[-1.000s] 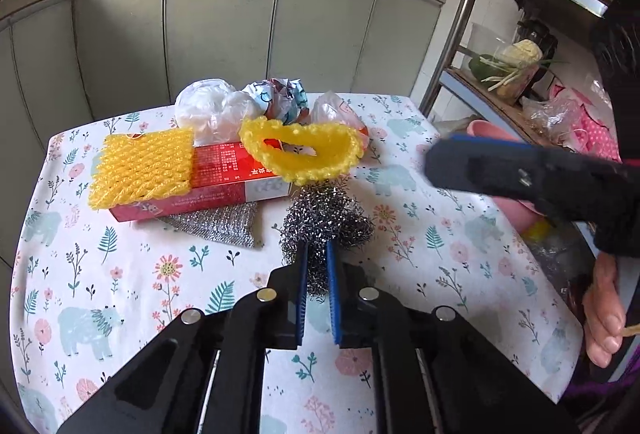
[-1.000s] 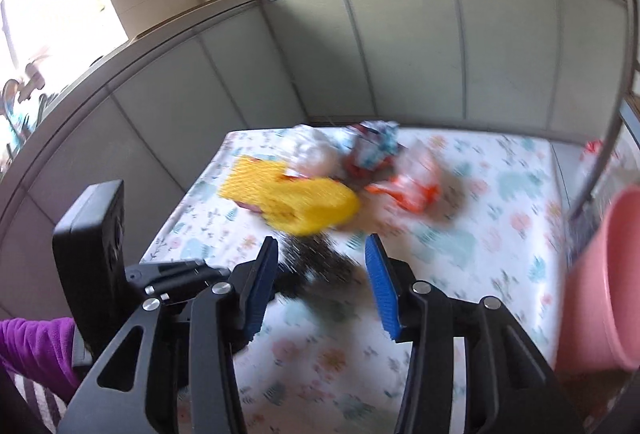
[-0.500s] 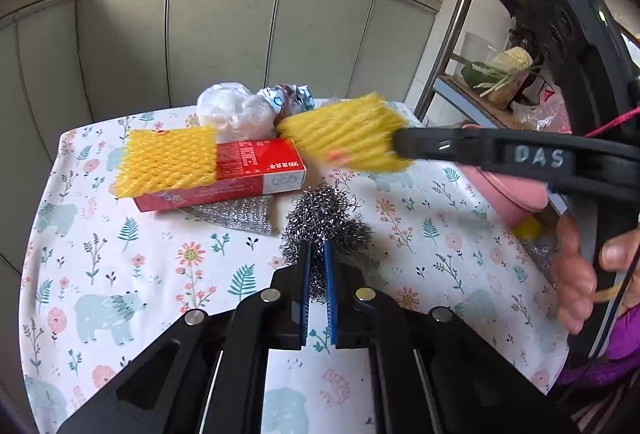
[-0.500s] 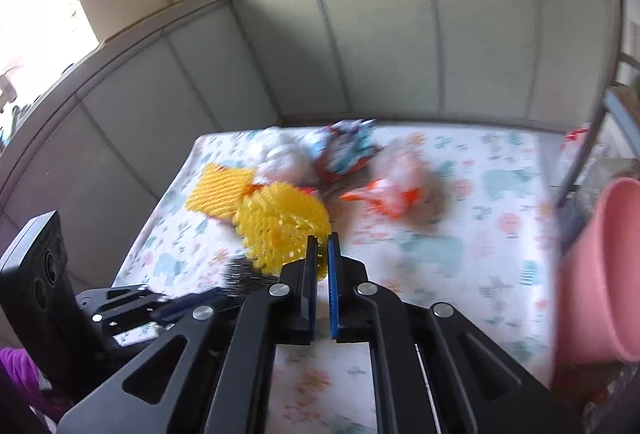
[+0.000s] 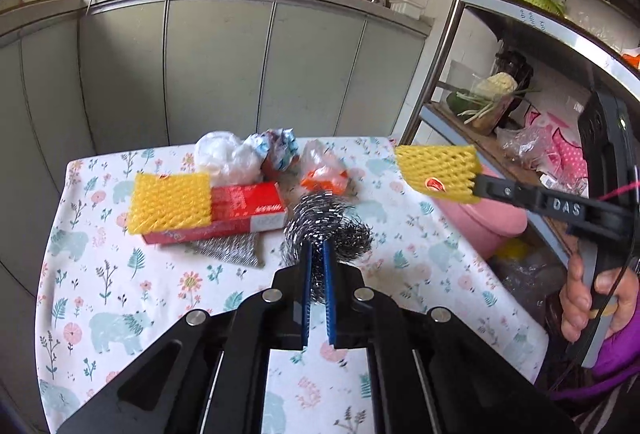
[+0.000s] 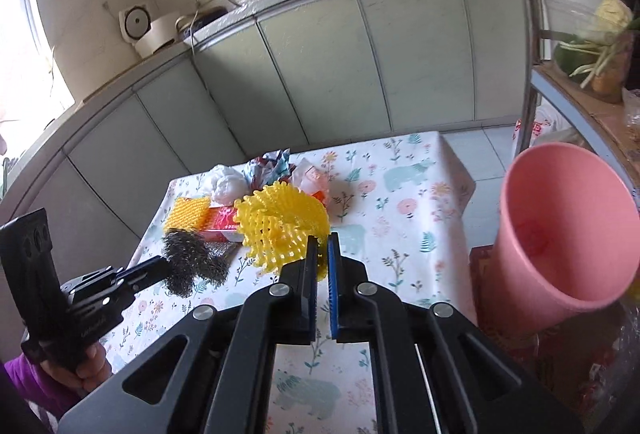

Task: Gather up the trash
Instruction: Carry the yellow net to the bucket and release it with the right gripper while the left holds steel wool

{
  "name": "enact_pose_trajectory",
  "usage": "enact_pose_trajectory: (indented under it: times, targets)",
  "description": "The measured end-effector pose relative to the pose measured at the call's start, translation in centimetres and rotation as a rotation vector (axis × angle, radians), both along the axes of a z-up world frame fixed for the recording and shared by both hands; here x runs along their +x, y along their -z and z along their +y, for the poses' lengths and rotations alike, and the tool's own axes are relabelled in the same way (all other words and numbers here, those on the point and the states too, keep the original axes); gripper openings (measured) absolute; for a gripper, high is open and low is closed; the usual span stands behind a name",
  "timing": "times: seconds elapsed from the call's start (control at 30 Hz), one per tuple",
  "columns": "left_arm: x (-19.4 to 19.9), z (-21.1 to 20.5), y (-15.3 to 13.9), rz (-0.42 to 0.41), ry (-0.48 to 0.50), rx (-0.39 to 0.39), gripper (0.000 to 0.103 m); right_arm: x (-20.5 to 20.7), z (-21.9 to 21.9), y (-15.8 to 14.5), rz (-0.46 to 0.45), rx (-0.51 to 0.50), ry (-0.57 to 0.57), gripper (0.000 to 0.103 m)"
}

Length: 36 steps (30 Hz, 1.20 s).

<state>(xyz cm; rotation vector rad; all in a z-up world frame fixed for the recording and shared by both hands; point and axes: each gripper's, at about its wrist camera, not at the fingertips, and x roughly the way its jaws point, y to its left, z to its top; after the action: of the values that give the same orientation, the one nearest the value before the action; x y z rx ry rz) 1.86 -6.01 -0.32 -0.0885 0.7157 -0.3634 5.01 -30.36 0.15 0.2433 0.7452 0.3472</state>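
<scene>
Whereas a second ago the yellow foam net (image 5: 438, 172) lay on the red box (image 5: 240, 212), the right gripper (image 6: 322, 254) now holds it pinched in closed fingers, carried toward the pink bin (image 6: 560, 230). The left gripper (image 5: 316, 258) has lifted the steel scourer (image 5: 326, 224) off the bench (image 5: 100, 274), fingers clamped on it.

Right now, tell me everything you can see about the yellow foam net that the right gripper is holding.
The yellow foam mesh fruit net is a soft, open lattice sleeve, flattened in the left wrist view and carrying a small round red sticker. The right gripper is shut on one edge, holding it in the air, clear of the floral tablecloth and near the pink plastic bin. Nothing else appears to touch it.
</scene>
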Motion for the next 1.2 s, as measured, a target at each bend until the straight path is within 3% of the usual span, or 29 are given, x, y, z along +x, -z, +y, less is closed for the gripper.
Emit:
enact_pose_trajectory:
  times: [0.57, 0.77, 1.0, 1.2]
  targets:
    - [0.6, -4.4, -3.0, -0.045, 0.011, 0.036, 0.003, -1.2, -7.4, -0.8, -0.069, 0.078, 0.092, 0.005]
    - [1.3, -5.1, -4.6, -0.068, 0.023, -0.009, 0.003, -0.9, -9.0, -2.7, -0.127, 0.065, 0.131, 0.005]
    - [3.4, -9.0, -6.7, -0.135, 0.12, -0.046, 0.003, -1.0, -12.5, -5.2, -0.193, 0.022, 0.243, 0.005]
    - [5.9, -14.8, -7.2, -0.148, 0.251, -0.077, 0.003, -0.8, -15.6, -3.2, -0.145, -0.028, 0.336, 0.005]
